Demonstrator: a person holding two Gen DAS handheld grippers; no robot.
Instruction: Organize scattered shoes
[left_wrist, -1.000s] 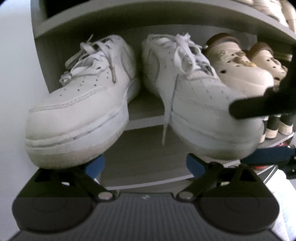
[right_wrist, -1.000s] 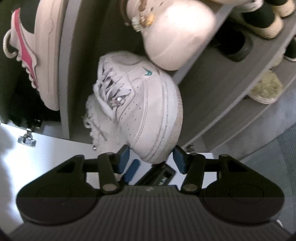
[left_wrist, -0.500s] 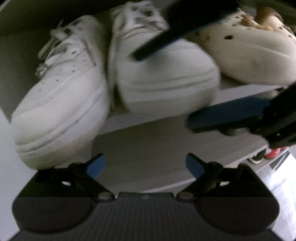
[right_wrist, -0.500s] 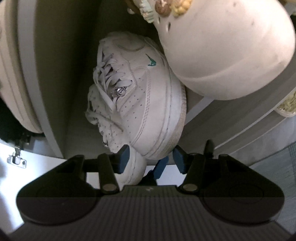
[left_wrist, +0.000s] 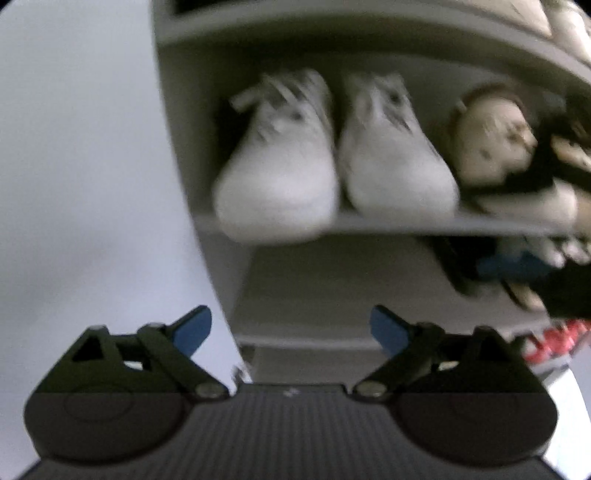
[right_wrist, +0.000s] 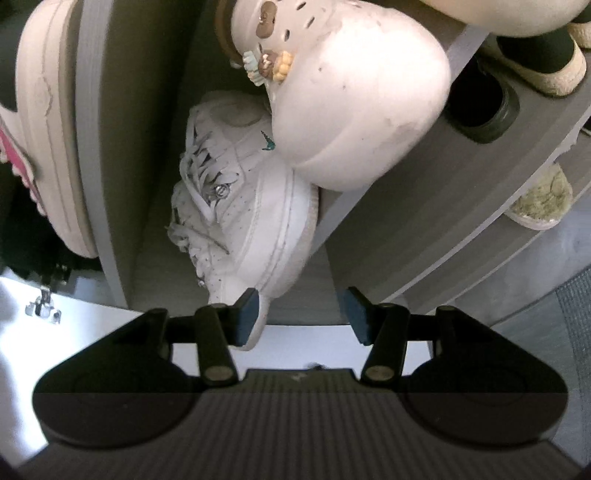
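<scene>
2 white sneakers (left_wrist: 332, 162) toes at shelf edge (left_wrist: 406, 221) — left claw (left_wrist: 291, 328) empty, closing

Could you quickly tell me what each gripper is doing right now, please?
Left gripper: open and closing, nothing between its jaws.
Right gripper: open and closing, holding nothing; the white sneaker sits just beyond its left finger.

I see 2 white lace-up sneakers (left_wrist: 280, 184) side by side on the grey shelf (left_wrist: 369, 221), toes overhanging its front edge.

Home entryway, grey shoe rack (left_wrist: 424, 221) w/ white sneakers (left_wrist: 280, 184), charm-studded clogs (right_wrist: 351, 92), slippers (right_wrist: 539, 199)
</scene>
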